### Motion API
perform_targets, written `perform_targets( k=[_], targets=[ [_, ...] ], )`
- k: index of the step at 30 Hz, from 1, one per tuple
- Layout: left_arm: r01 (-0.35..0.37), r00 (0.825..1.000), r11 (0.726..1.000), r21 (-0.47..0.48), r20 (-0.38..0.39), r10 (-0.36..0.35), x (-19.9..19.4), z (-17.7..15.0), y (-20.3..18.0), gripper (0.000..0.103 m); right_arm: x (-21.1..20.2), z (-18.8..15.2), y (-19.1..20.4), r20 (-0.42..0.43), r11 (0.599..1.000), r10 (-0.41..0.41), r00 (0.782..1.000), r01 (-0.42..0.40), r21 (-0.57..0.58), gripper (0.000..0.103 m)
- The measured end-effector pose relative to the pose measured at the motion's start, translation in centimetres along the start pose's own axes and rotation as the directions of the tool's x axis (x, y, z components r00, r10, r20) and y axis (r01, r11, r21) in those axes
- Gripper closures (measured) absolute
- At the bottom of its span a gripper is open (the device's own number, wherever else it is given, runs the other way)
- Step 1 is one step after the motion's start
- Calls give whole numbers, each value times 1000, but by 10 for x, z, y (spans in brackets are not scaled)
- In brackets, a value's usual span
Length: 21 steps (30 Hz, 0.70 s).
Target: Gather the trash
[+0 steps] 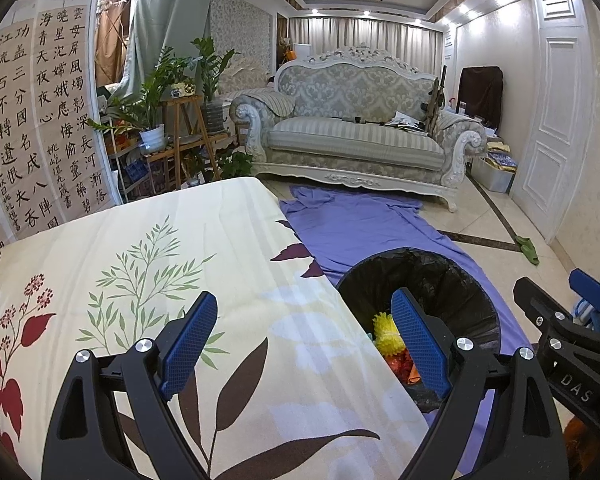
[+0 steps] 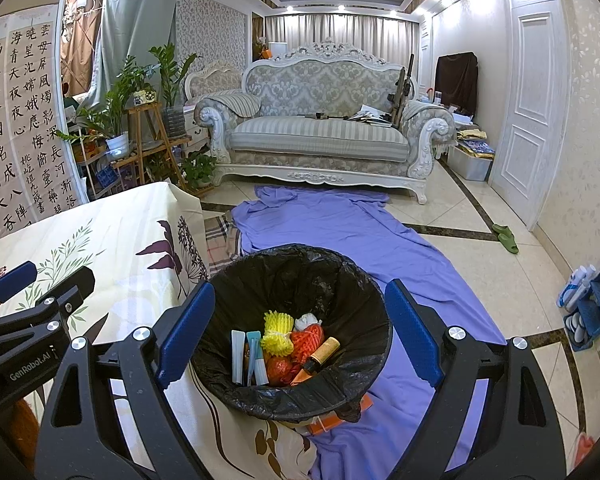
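Observation:
A trash bin lined with a black bag (image 2: 300, 276) stands on the floor beside the table. Inside lie yellow foam netting (image 2: 277, 334), orange netting (image 2: 310, 338), a small brown bottle (image 2: 320, 356) and pale blue sticks (image 2: 254, 354). My right gripper (image 2: 298, 336) hovers above the bin, open, nothing between its blue pads. My left gripper (image 1: 304, 344) is open over the table's right edge, empty; through it the bin (image 1: 440, 276) and yellow netting (image 1: 386, 332) show. The right gripper's fingers (image 1: 556, 312) show at the right edge of the left wrist view. The left gripper's fingers (image 2: 40, 296) show at the left edge of the right wrist view.
The table wears a cream floral cloth (image 1: 140, 280). A purple sheet (image 2: 340, 224) covers the floor toward an ornate sofa (image 2: 320, 128). Plants on wooden stands (image 2: 148, 128) are at left, green slippers (image 2: 506, 238) and a blue rack (image 2: 592, 312) at right. An orange item (image 2: 336, 416) lies under the bin.

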<state>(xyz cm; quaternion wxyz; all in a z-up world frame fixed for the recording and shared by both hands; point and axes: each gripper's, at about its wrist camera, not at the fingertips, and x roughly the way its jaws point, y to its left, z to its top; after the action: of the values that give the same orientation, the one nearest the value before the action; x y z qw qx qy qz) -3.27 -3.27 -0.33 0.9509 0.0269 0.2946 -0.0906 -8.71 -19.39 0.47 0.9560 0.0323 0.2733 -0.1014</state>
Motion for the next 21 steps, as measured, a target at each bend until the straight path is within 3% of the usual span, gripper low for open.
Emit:
perform_targets(
  k=[21],
  targets=[
    [31,999,999,-5,-11,-31,-1,8,-2,17,-2,2,1,-5,1000,1,1000,-1,0,18]
  ],
)
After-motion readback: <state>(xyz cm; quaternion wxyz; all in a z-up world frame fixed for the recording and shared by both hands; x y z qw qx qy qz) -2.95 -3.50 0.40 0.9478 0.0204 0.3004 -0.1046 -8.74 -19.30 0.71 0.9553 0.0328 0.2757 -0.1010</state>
